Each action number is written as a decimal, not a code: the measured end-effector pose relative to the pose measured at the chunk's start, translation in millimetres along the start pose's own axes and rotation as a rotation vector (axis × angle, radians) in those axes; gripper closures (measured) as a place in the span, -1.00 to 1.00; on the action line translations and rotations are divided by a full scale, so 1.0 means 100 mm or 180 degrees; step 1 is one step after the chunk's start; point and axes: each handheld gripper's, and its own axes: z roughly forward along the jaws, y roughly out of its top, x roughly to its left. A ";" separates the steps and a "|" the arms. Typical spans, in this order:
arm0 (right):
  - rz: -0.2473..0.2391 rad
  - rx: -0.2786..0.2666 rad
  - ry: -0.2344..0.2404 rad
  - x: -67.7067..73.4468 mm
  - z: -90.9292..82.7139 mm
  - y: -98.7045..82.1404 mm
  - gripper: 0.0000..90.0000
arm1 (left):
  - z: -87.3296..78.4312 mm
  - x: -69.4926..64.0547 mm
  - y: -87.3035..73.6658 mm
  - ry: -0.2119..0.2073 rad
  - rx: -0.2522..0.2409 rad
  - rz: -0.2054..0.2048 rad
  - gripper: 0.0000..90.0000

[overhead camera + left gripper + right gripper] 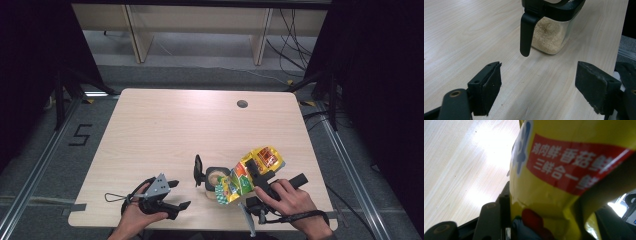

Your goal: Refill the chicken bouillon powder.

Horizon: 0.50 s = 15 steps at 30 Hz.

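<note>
pouring from bag (248, 176) into jar (216, 178)

right tongs (251, 184) clamped on the soft, crinkly, slippery bag, tipped over the open jar near the desk (165, 130) front edge; best gripped mid-body, likely light and floppy. left tongs (172, 194) apart, empty, just left of the jar. raised black lid (198, 170) beside the opening, possibly in the way.

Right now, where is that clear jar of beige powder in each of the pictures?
High view: the jar sits low, right of centre, its mouth under the tilted yellow bag.
Left gripper view: top centre, black handle hanging towards the camera.
Right gripper view: not in it; the bag is.
Shared landmark: the pale wooden table.
</note>
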 end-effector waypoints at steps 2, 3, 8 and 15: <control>0.0013 -0.0005 0.0003 0.00 0.00 0.00 0.12 | 0.00 0.01 0.00 -0.0023 -0.0001 0.0008 -0.54; 0.0094 -0.0002 -0.0003 0.01 0.00 0.00 0.12 | 0.00 0.01 0.00 -0.0013 0.0007 0.0043 -0.54; 0.0101 -0.0003 0.0019 0.01 0.00 0.00 0.12 | 0.00 0.03 0.00 -0.0033 -0.0002 0.0097 -0.54; 0.0073 -0.0028 0.0034 0.00 0.00 -0.01 0.12 | 0.00 0.02 0.00 -0.0030 -0.0003 0.0079 -0.54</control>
